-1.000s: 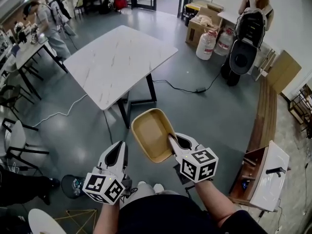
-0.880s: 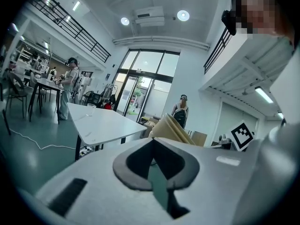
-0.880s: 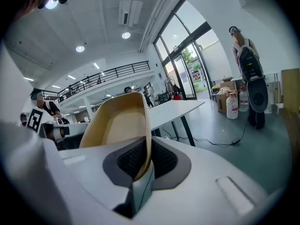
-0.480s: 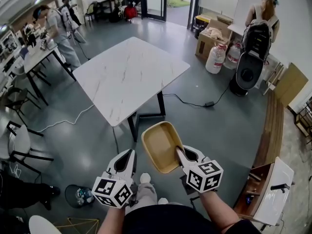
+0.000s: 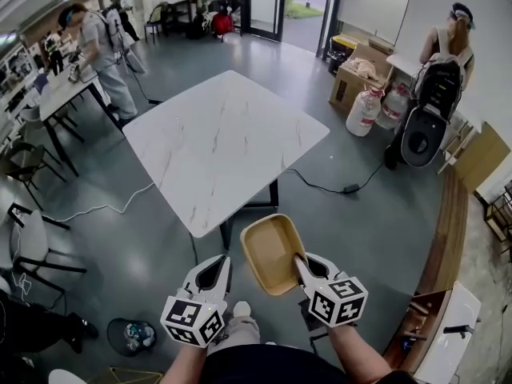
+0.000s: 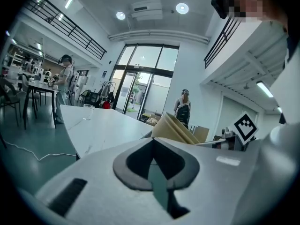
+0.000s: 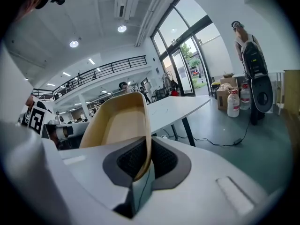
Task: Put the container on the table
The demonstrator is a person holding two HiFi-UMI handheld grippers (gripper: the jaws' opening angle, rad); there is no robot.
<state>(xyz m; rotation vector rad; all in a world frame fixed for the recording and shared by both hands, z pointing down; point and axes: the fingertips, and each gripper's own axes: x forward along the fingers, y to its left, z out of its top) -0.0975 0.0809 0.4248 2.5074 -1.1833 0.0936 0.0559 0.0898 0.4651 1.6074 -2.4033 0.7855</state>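
A tan, shallow plastic container [image 5: 270, 250] hangs in the air just short of the near corner of the white marble table [image 5: 224, 138]. My right gripper [image 5: 301, 262] is shut on the container's near rim. In the right gripper view the rim [image 7: 140, 139] runs between the dark pads, with the right gripper [image 7: 144, 165] clamped on it and the table [image 7: 180, 106] beyond. My left gripper [image 5: 218, 269] is beside the container's left side, shut and holding nothing. In the left gripper view the left gripper [image 6: 154, 165] shows its tips together, with the container [image 6: 173, 130] off to the right.
A black cable [image 5: 320, 189] crosses the grey floor beyond the table. Cardboard boxes and water jugs [image 5: 376, 102] stand at the back right beside a person with a backpack [image 5: 440, 94]. Chairs [image 5: 28, 238] and another table with people [image 5: 88, 46] are at the left. A wooden bench [image 5: 436, 214] runs along the right.
Both grippers and the held container have moved forward. The table's near corner now lies much closer to them in the head view. The grip on the container is unchanged.
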